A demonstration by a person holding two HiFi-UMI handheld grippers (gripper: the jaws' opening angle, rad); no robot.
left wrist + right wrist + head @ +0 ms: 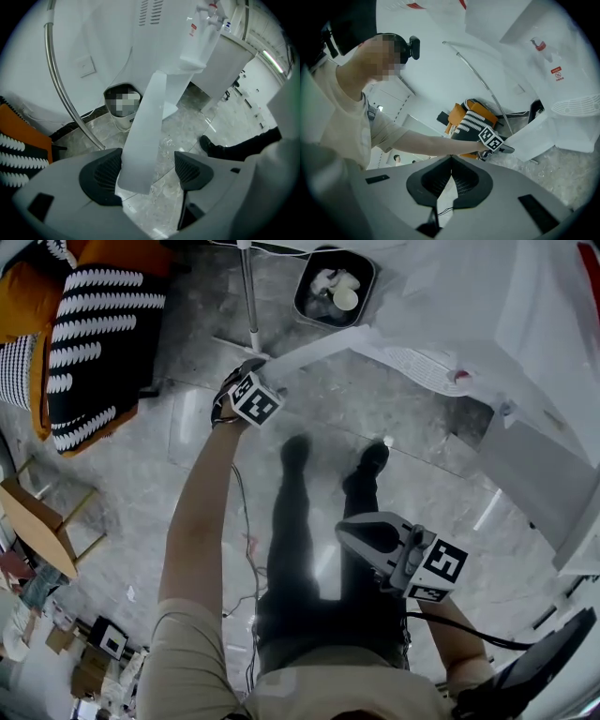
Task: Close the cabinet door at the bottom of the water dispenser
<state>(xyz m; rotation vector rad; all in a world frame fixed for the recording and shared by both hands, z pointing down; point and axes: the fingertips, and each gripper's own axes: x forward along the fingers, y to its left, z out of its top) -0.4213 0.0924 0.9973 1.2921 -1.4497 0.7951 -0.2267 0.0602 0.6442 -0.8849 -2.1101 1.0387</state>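
The white water dispenser (525,324) stands at the right, and its bottom cabinet door (319,345) is swung out over the marble floor. My left gripper (258,371) reaches down to the door's free edge. In the left gripper view the door (150,122) runs between the jaws of my left gripper (147,171), close by the left pad (101,176), with a wide gap to the right pad (190,168). My right gripper (361,535) hangs lower near my legs, away from the door. Its pads (451,171) meet with nothing between them.
A dark waste bin (334,287) with rubbish stands behind the door beside a thin metal pole (249,296). An orange seat with black-and-white cushions (94,334) is at the left, cardboard boxes (37,521) lower left. A cable (246,549) lies by my shoes (373,460).
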